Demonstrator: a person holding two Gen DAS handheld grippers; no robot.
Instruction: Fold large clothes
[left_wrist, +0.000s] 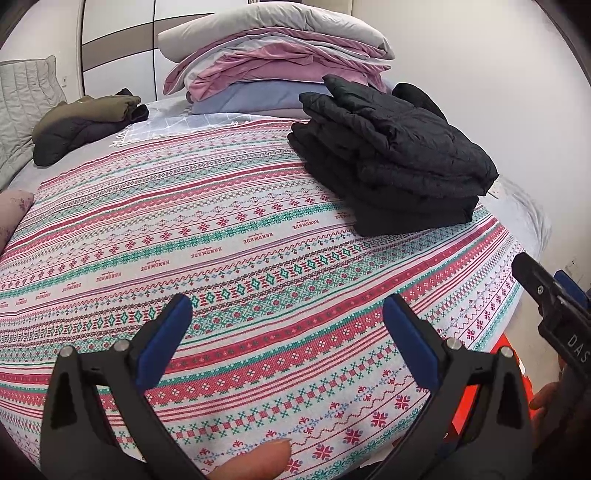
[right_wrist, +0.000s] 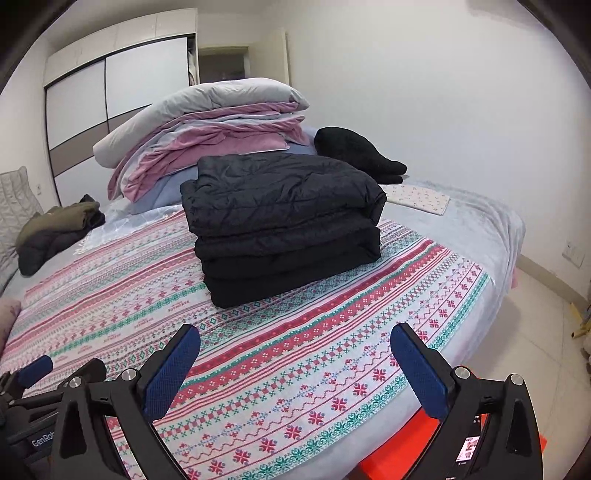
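A neatly folded stack of black quilted puffer clothing (right_wrist: 284, 225) rests on the far right of a red, green and white patterned bedspread (right_wrist: 258, 369), while the left gripper (left_wrist: 286, 339) and right gripper (right_wrist: 295, 369) hover near, both spread wide, pinching nothing.

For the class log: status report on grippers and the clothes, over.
Left gripper open, empty. Right gripper open, empty. Black folded pile sits on patterned spread. Nothing in the way.
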